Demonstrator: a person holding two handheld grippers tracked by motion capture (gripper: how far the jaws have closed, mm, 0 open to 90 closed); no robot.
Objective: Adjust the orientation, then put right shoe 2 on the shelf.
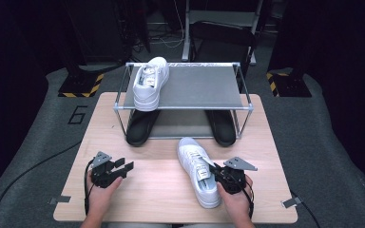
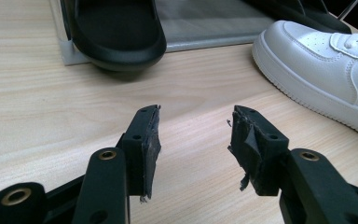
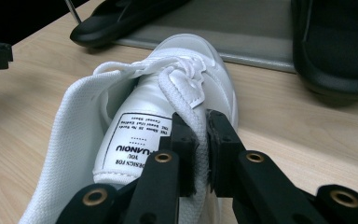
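My right tool (image 1: 217, 172) is clamped on the collar edge of the white sneaker (image 1: 197, 168), the jaws nearly together with the padded rim pinched between them, next to the tongue with its printed label (image 3: 137, 142). I hold it there because the rim is a thin, firm lip that narrow jaws can bite; the rounded toe would slip out. The sneaker lies flat on its sole on the desk (image 1: 161, 190), just in front of the shoe rack (image 1: 185, 108), with its toe pointing at the rack and its heel toward me.

The rack is my landmark. On its top shelf, at the left, sits the matching white sneaker (image 1: 149, 83), toe toward me, and the space to its right is bare. I judge that to be where the one in my grip belongs, so the pair ends up side by side. On the rack's lower shelf two black slippers (image 1: 141, 126) poke their toes out over the front edge, one at each end.

My left tool (image 1: 119, 167) rests over the desk, well to the left of the rack's front and apart from the gripped sneaker, jaws spread wide with nothing between them. I keep it clear and ready, probably to steady the toe if the shoe sags when lifted by the collar alone.
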